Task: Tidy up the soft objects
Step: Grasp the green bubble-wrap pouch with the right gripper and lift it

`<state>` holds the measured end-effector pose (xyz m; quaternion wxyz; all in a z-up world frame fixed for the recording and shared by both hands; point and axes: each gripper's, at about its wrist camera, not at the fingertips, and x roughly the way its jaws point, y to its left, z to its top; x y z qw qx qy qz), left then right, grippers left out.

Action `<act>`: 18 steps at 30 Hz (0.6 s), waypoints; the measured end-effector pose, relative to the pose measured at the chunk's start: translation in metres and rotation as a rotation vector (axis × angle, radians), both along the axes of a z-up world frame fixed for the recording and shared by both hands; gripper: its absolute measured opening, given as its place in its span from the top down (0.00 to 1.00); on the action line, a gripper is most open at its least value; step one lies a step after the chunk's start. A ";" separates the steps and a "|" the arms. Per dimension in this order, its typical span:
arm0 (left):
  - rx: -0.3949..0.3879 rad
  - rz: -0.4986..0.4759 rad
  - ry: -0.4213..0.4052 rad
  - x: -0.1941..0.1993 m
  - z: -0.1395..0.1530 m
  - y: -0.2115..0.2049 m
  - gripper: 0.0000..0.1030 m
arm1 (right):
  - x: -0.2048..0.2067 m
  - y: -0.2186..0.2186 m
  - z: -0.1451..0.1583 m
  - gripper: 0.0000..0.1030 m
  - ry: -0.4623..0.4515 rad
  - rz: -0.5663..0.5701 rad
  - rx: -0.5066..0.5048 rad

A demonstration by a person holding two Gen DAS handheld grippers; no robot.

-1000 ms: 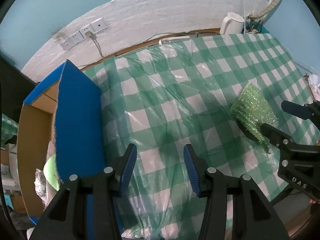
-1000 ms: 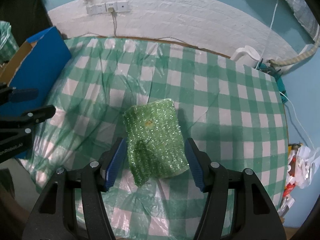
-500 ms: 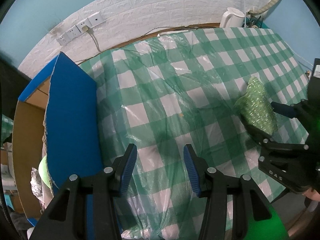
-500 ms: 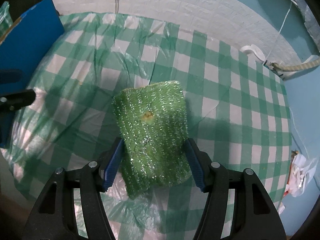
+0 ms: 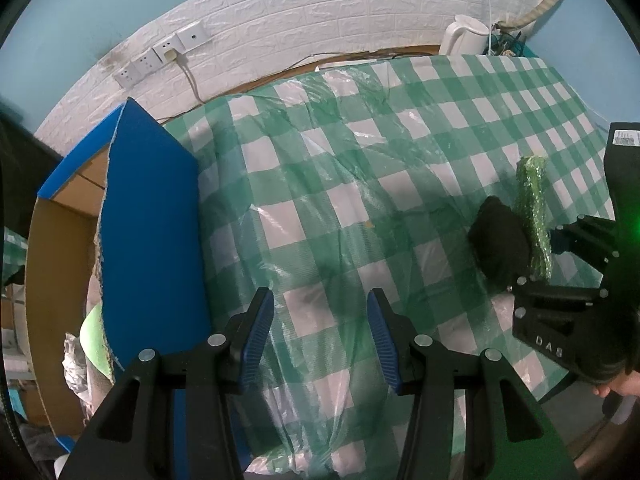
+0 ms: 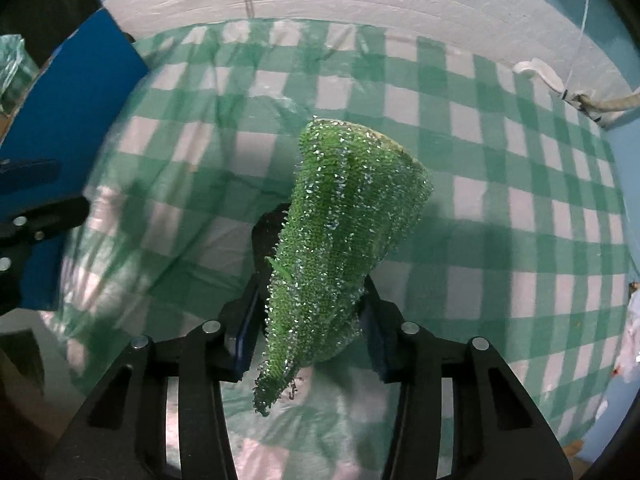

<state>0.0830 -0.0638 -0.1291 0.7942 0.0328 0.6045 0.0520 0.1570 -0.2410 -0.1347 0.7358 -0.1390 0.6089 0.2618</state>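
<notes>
Right tool (image 6: pixel 310 324) pinches the green sponge (image 6: pixel 344 232) above the tablecloth (image 6: pixel 500 216); left tool (image 5: pixel 320 332) spread.

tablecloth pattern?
Green-and-white check tablecloth under a clear plastic sheet; shows best in the left wrist view.

Left gripper (image 5: pixel 320 328): jaws apart, empty, above the checked tablecloth (image 5: pixel 360 184).
Blue box (image 5: pixel 148 216): at left.
Right gripper (image 5: pixel 536 256): at right, apparently clamping a green sparkly pad (image 5: pixel 534 216).
</notes>
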 end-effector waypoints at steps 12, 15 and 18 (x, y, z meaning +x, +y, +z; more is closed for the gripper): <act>0.007 0.010 -0.003 -0.008 0.002 0.008 0.52 | -0.016 0.014 0.006 0.45 0.032 0.039 0.016; 0.010 0.007 -0.003 -0.009 0.003 0.008 0.52 | -0.018 0.010 0.011 0.45 0.037 0.025 0.031; 0.010 0.002 -0.004 -0.011 0.003 0.007 0.52 | -0.021 0.012 0.019 0.45 0.034 0.024 0.057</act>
